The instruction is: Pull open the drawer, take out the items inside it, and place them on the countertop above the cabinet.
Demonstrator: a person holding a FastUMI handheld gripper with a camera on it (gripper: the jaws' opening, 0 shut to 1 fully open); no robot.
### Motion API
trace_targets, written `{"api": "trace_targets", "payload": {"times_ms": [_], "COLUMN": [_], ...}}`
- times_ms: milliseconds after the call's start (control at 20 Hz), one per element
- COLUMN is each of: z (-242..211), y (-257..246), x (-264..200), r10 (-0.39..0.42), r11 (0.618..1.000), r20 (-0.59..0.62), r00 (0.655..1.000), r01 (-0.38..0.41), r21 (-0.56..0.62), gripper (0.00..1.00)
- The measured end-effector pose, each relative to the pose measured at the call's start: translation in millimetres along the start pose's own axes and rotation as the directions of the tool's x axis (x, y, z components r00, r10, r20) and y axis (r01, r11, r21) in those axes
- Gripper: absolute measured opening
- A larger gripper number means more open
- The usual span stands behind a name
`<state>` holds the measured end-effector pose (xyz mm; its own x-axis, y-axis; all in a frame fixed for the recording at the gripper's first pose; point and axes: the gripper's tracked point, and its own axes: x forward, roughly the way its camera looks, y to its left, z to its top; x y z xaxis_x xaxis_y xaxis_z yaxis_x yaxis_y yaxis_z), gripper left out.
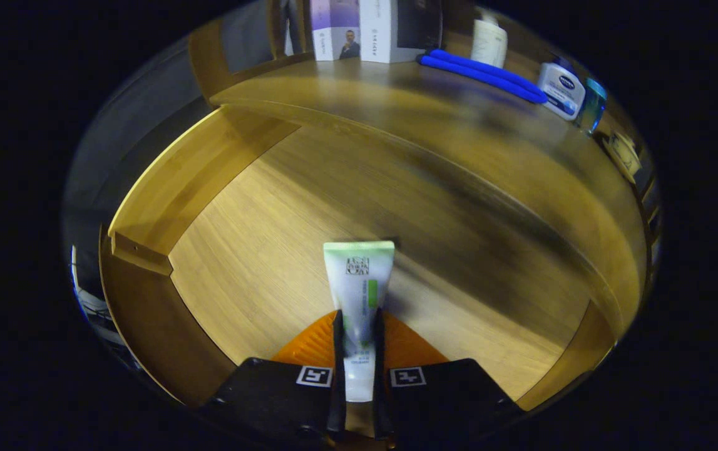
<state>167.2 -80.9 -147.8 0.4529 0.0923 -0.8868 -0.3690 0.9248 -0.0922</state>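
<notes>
The gripper (359, 329) has its 2 fingers drawn in close together, both pressing on the sides of a tube (359, 294) that stands between them. The tube is a soft, flattened squeeze tube, white with a pale green band across its wide crimped end and a small green patch on its face; the crimped end points away from the fingers, out over the open drawer (271, 250), and the narrower lower end runs back between the fingers towards the gripper body. It is blurred where the fingers cover it, so whether it has a cap cannot be told. The drawer below is a shallow wooden box with a smooth, light, fine-grained floor and plain upright wooden walls; its floor beyond the tube shows bare wood with a dark shadow across it. The tube appears lifted above that floor rather than lying on it, though the height is hard to judge. Past the drawer's far edge runs the bench (396, 106), a curved-looking slab of the same warm, glossy wood. At the back of the bench stand 2 white cardboard boxes (365, 31) side by side. To their right lies a long blue item (484, 75) made of 2 slim rounded bars lying together. Further right stand a white bottle (560, 91) with a dark blue label and, just beside it, a clear teal bottle (591, 106). Behind the blue item stands a pale cylindrical container (489, 42).
</notes>
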Motion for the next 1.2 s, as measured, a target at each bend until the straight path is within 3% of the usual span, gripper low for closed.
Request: {"api": "trace_targets", "payload": {"times_ms": [50, 150, 900, 1200], "z": [-1.5, 0.7, 31.1, 68.3], "y": [-0.6, -6.3, 17.0, 11.1], "x": [-1.4, -7.5, -90.1, -137.2], "r10": [-0.014, -0.033, 0.071, 0.063], "r11": [1.0, 0.999, 0.997, 0.998], "r20": [0.003, 0.026, 0.284, 0.454], "r00": [1.0, 0.999, 0.956, 0.889], "r01": [0.014, 0.034, -0.059, -0.062], "r21": [-0.02, -0.03, -0.049, -0.017], "gripper": [0.19, 0.19, 0.18, 0.18]}}
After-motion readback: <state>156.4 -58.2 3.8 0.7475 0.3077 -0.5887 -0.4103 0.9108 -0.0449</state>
